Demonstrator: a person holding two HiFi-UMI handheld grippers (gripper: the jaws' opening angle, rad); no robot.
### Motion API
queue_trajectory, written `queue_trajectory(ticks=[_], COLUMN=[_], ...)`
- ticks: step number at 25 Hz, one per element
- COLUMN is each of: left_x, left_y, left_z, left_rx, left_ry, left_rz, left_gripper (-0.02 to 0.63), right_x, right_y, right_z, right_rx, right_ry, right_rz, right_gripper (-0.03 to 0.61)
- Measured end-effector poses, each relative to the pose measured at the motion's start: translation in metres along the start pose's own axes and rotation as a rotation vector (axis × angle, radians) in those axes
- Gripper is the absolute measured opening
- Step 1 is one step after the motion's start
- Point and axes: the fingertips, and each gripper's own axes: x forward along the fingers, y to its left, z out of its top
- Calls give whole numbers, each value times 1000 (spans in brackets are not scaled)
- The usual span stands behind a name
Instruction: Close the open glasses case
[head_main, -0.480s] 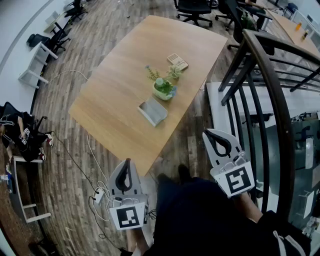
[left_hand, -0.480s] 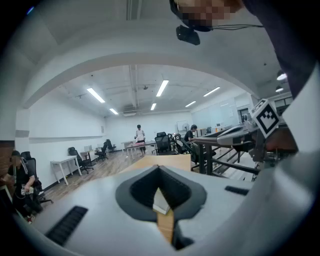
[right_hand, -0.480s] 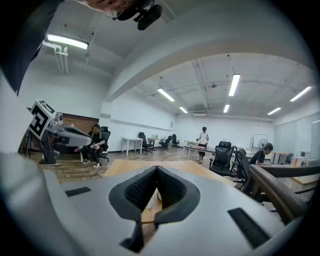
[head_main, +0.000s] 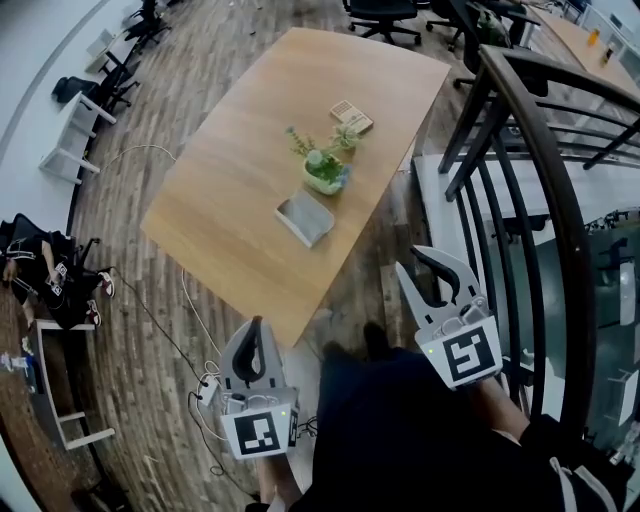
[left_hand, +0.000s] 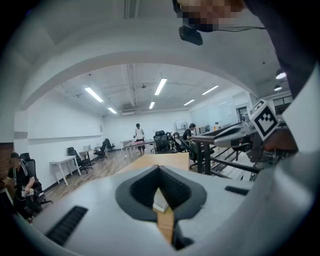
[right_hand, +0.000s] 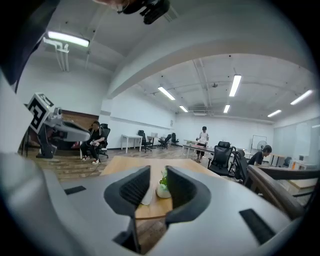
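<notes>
Since a moment before, the right gripper had come up a little and edged toward the table, while the left gripper had hardly shifted. From where I stood, both were held low in front of the person, short of the table's near corner and well apart from anything on it.

The right gripper's jaws stood slightly apart with nothing between them. In its own view a narrow gap ran between the two dark pads, and through it the potted plant showed far off on the tabletop. The left gripper's jaws were together at the tips and held nothing; only the wood of the table showed through the slit lower down.

The glasses case lay open on the table, on the near side of the potted plant and just beside it, untouched by either gripper. A small box sat farther back, beyond the plant. A dark railing curved past on the person's right, close to the right gripper.
</notes>
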Motion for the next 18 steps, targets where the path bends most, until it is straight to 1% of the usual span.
queue_trajectory(ticks=[1,2,3,4,5,6,12,18], left_x=[-1,-3,-5,-8,-10,-13,-23,-14], left_y=[-1,-3,-4,-5,-6,-6,3,27], left_z=[2,4,6,7,6,6,-7,-19], left_rx=[6,15,25,34,38,38,20,-2], left_ry=[0,0,1,4,9,15,49,56], left_rz=[-4,-7,-9,-9,-6,-2,20,13], left_gripper=[0,0,0,0,0,0,0,0], right_x=[2,3,3,4,5,6,16,41], right_y=[2,5,8,10,12,15,26,33], right_z=[-1,-2,-2,-2,-4,-5,-10,-9], right_rx=[-4,1,14,27,38,47,66,54], right_ry=[6,4,-2,-6,-7,-7,-2,34], right_rz=[6,17,30,43,55,66,98,90], right_gripper=[143,193,193,207,256,284,287,287])
